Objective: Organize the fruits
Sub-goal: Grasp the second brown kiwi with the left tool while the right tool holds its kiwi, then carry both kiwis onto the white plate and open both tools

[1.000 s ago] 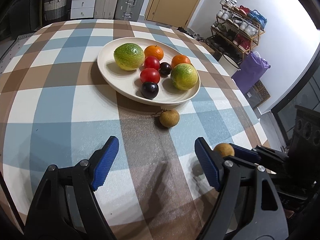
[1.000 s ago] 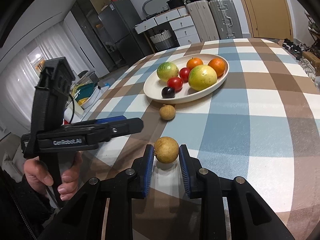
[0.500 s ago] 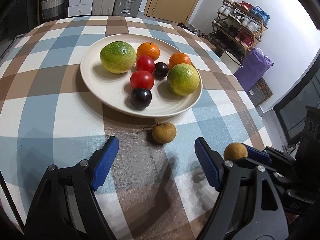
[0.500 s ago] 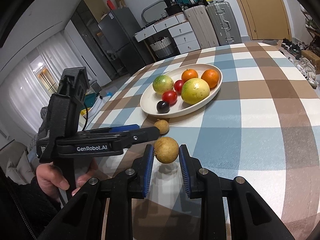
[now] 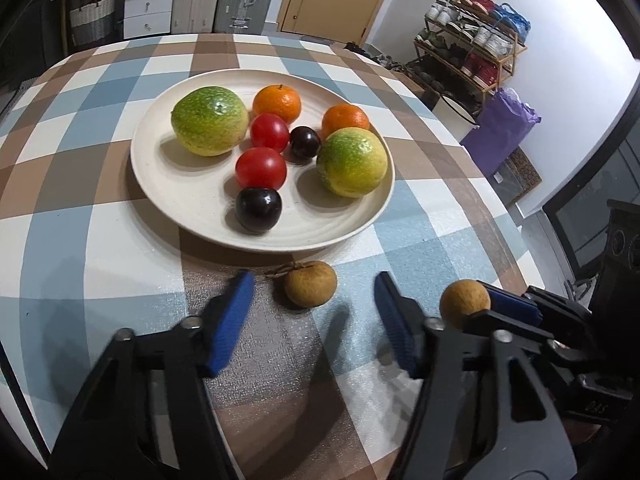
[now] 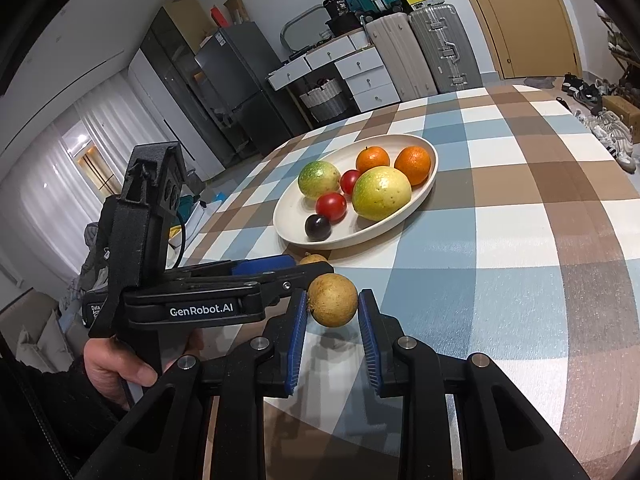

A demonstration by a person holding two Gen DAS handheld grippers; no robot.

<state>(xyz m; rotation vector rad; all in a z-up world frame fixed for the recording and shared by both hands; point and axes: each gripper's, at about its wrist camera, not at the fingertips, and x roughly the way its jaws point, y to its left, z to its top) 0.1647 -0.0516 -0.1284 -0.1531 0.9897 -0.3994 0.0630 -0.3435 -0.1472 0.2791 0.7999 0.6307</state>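
A brown longan [image 5: 310, 283] with a short stem lies on the checked cloth just in front of the cream plate [image 5: 180, 200]. My left gripper [image 5: 314, 282] straddles it with the jaws closing, and gaps still show between the blue pads and the fruit. My right gripper [image 6: 333, 304] is shut on a second longan [image 6: 332, 300], held just above the cloth. That held longan [image 5: 464, 307] also shows at the right of the left wrist view. The plate [image 6: 400, 220] carries two green-yellow citrus, two oranges, two tomatoes and two dark plums.
The round table's edge curves close on the right, with a shoe rack [image 5: 472, 28] and a purple bag [image 5: 500, 128] beyond it. A hand [image 6: 108, 368] grips the left gripper's handle. Suitcases [image 6: 420, 52] and drawers stand behind the table.
The left gripper has moved forward until the lying longan sits between its fingers, and its jaws have narrowed. The right gripper has kept its longan almost still.
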